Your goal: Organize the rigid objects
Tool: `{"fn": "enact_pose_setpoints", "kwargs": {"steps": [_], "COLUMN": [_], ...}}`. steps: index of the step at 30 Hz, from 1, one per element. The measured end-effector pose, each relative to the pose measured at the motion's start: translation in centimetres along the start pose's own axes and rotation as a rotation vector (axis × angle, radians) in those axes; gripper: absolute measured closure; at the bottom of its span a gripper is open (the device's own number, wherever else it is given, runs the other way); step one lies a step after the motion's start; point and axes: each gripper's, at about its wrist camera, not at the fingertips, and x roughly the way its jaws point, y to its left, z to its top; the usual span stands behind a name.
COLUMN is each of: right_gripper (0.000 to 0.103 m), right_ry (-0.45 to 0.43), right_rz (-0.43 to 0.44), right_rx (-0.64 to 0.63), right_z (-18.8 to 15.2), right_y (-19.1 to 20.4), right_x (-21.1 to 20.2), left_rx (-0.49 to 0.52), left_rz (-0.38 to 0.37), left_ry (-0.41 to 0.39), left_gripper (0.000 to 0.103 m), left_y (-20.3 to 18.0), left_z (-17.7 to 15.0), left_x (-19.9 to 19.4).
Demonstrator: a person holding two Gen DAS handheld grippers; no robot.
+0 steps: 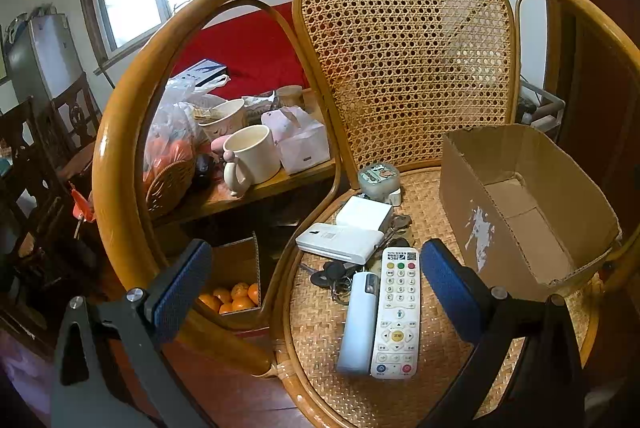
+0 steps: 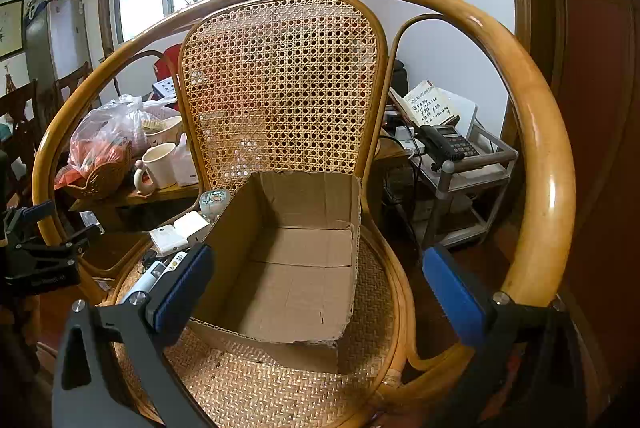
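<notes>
Your rattan chair seat (image 1: 432, 384) carries an open cardboard box (image 1: 520, 212); left of the box lie a white remote (image 1: 397, 312), a pale blue remote (image 1: 358, 324), keys (image 1: 332, 274) and white boxes (image 1: 340, 242).

Counted on the rattan chair (image 1: 404, 76): one cardboard box (image 1: 528, 204), two remote controls, one with buttons (image 1: 397, 312) and one pale blue (image 1: 358, 324), two white boxes (image 1: 340, 242) (image 1: 365, 213), one bunch of keys (image 1: 334, 274), one round tin (image 1: 378, 178). On the table (image 1: 248, 190): one mug (image 1: 250, 156), one wicker basket (image 1: 170, 184). Below, five oranges (image 1: 234, 298) visible.
</notes>
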Motion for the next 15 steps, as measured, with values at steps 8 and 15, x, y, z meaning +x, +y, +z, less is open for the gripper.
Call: {"fn": "enact_pose_setpoints", "kwargs": {"steps": [8, 15], "right_gripper": [0.000, 0.000], "right_ry": [0.001, 0.002], "right_rz": [0.001, 0.005], "right_rx": [0.002, 0.004], "right_z": [0.03, 0.05], "right_y": [-0.03, -0.06], "right_x": [0.01, -0.01], "left_rx": [0.001, -0.010], "left_rz": [0.000, 0.005], "left_ry": [0.000, 0.000], "left_gripper": [0.000, 0.000], "left_y": [0.04, 0.31], "left_z": [-0.01, -0.01], "left_x": [0.00, 0.16]}}
